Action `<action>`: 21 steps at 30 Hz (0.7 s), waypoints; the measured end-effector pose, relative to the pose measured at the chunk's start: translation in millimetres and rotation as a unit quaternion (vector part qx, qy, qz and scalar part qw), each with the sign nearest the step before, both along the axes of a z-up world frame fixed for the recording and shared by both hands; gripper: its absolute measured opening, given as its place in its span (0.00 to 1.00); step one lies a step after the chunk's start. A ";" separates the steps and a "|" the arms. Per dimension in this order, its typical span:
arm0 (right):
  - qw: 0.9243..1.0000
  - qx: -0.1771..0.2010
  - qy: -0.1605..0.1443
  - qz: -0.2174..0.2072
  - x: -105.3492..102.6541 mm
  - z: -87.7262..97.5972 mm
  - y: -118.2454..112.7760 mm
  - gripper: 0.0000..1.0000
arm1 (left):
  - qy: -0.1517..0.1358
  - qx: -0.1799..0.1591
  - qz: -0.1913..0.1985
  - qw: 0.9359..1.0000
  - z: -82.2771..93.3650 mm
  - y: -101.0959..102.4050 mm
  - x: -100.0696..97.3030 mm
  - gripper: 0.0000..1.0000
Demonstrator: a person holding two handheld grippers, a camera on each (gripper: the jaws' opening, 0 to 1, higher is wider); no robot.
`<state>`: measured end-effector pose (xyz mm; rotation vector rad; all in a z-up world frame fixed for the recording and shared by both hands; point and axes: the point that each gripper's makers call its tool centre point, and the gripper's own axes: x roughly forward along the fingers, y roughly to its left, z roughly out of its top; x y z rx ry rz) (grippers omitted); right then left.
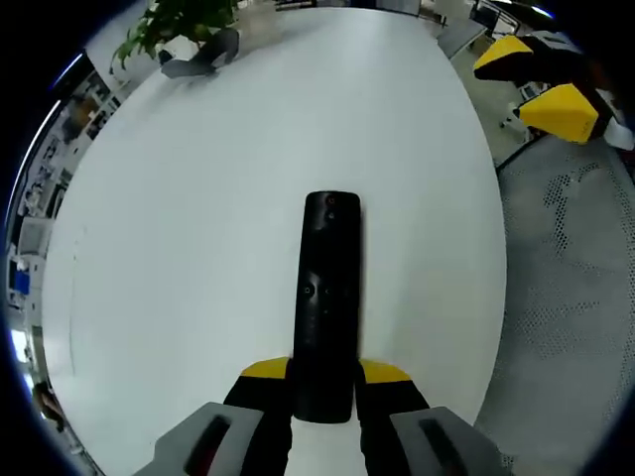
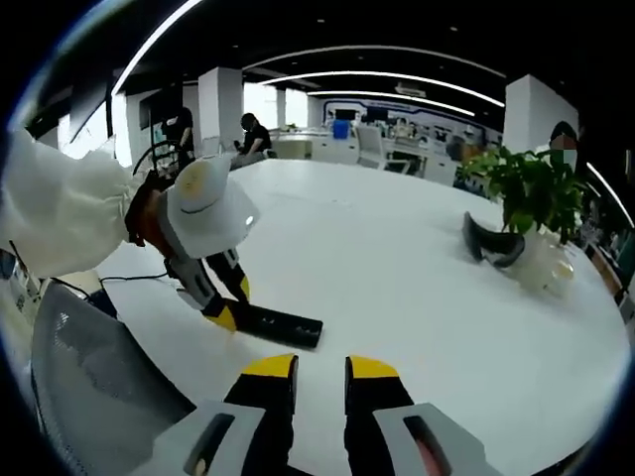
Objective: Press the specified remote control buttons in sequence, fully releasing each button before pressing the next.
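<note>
The left gripper [image 1: 324, 382] clamps the near end of the remote control [image 1: 327, 297], holding it flat on the white table [image 1: 198, 198]. The right gripper [image 2: 320, 377] hovers nearby, jaws narrow and empty. No button appears pressed yet; next, lower the right tip onto the first one.

Wide bare white table [image 1: 198, 248] surrounds the remote [image 1: 327, 297]; only a potted plant [image 2: 526, 198] stands at its far edge.

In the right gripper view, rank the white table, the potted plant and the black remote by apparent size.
1. white table
2. potted plant
3. black remote, partly hidden by the left gripper clamped on it; it also lies nearer the camera.
</note>
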<state>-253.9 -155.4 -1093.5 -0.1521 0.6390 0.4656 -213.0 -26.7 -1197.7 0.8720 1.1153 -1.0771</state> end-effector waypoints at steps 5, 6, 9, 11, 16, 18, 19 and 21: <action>1.000 0.018 0.004 -0.002 0.1 2.9 -0.4 0.09 | -0.001 0.000 0.004 1.000 0.0 -1.4 -8.7 0.23; 1.000 0.020 0.004 -0.003 0.0 3.7 0.0 0.08 | -0.001 -0.001 0.005 1.000 0.1 -1.6 -10.7 0.23; 1.000 0.021 0.006 0.000 0.6 5.1 1.8 0.02 | -0.002 -0.004 0.002 1.000 0.4 -2.0 -18.4 0.23; 0.999 0.028 0.024 0.005 0.0 3.0 5.6 0.00 | -0.004 -0.006 0.000 1.000 0.6 -2.4 -22.8 0.23; 0.998 0.043 0.045 0.010 5.9 0.5 14.8 0.00 | -0.004 -0.010 0.001 1.000 0.7 -3.8 -28.6 0.23; 0.998 0.037 0.040 0.013 9.8 1.9 16.9 0.00 | -0.004 -0.012 0.003 1.000 0.8 -4.1 -29.6 0.23; 0.998 0.036 0.039 0.013 11.5 2.3 17.8 0.00 | -0.004 -0.013 0.004 1.000 0.8 -4.2 -30.8 0.23; 0.998 0.037 0.041 0.016 15.7 2.7 20.0 0.00 | -0.005 -0.016 0.005 1.000 1.1 -4.6 -33.0 0.23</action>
